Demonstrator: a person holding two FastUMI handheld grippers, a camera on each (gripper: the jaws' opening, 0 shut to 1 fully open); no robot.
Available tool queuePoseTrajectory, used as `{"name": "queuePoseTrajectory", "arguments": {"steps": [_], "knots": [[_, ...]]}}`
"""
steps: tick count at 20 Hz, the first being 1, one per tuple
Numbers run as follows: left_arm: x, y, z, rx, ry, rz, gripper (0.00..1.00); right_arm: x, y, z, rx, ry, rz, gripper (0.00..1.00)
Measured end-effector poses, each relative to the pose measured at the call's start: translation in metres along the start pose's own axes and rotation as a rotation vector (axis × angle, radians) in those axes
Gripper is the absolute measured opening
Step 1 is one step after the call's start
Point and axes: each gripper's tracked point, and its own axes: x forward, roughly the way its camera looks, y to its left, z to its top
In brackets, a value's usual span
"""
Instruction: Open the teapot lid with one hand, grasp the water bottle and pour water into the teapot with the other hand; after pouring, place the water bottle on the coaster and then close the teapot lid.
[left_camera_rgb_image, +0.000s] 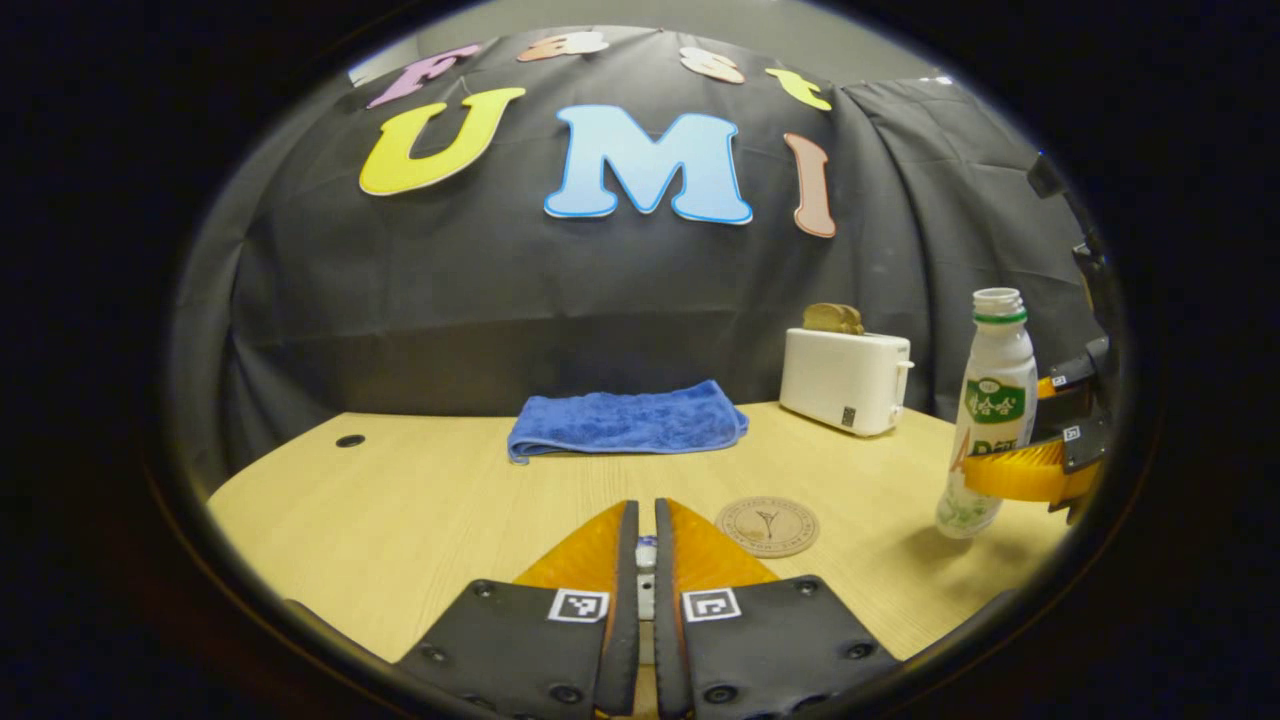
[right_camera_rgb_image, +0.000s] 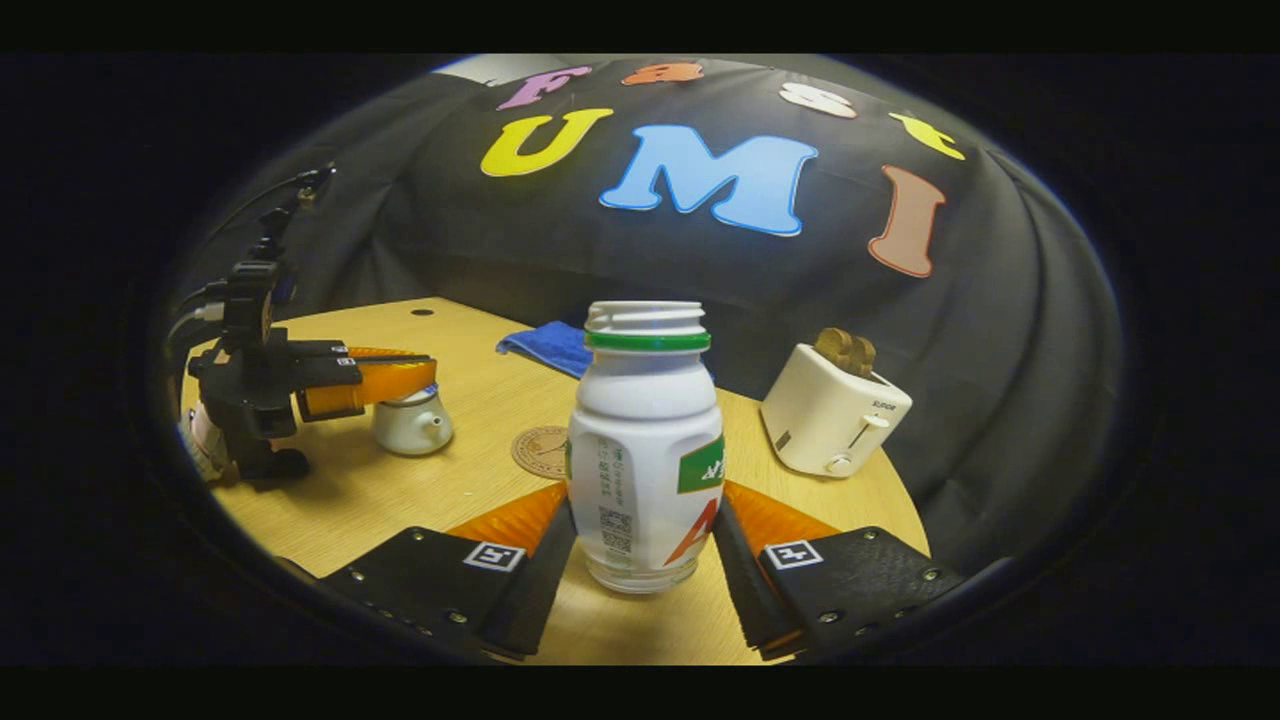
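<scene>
Right gripper view, on the pale wooden table (right_camera_rgb_image: 440, 490): round cork coaster (right_camera_rgb_image: 541, 452) at 11 o'clock of the white plastic water bottle (right_camera_rgb_image: 645, 450); small white ceramic teapot (right_camera_rgb_image: 412, 422) farther at 10; white toaster (right_camera_rgb_image: 833, 422) at 2; folded blue towel (right_camera_rgb_image: 545, 346) behind at 12.

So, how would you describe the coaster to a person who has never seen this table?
Start at the blue towel at the back of the wooden table. Nearer the front, between the small white teapot and the water bottle, lies the coaster. It is the only flat, round, tan disc, with a printed centre.
</scene>
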Motion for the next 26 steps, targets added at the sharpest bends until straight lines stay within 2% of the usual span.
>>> {"name": "queuePoseTrajectory", "arguments": {"steps": [4, 5, 6, 8, 16, 20, 21, 22, 26], "knots": [[-0.001, 0.000, 0.001, -0.011, -0.004, -0.004, 0.23, 0.000, 0.003, 0.001, 0.001, 0.005, 0.002, 0.72], [-0.003, 0.000, 0.003, -0.017, -0.007, -0.007, 0.19, -0.001, 0.003, 0.002, 0.005, 0.004, 0.003, 0.72], [-0.005, 0.001, 0.004, -0.025, -0.011, -0.009, 0.24, 0.000, 0.005, 0.002, 0.007, 0.004, 0.005, 0.72], [-0.012, 0.004, 0.012, -0.037, -0.030, -0.004, 0.25, 0.002, 0.009, 0.006, 0.003, 0.003, 0.006, 0.72], [-0.054, 0.028, 0.033, -0.055, -0.077, 0.003, 0.24, 0.031, 0.040, 0.040, 0.016, -0.023, 0.054, 0.72], [-0.079, 0.047, 0.043, -0.058, -0.108, 0.026, 0.24, 0.054, 0.053, 0.057, 0.051, -0.045, 0.072, 0.72], [-0.086, 0.051, 0.045, -0.060, -0.113, 0.032, 0.20, 0.061, 0.055, 0.060, 0.064, -0.048, 0.077, 0.72], [-0.091, 0.055, 0.046, -0.062, -0.118, 0.037, 0.24, 0.067, 0.058, 0.061, 0.082, -0.049, 0.082, 0.72], [-0.105, 0.068, 0.044, -0.066, -0.122, 0.063, 0.24, 0.092, 0.071, 0.065, 0.164, -0.036, 0.116, 0.72]]}}
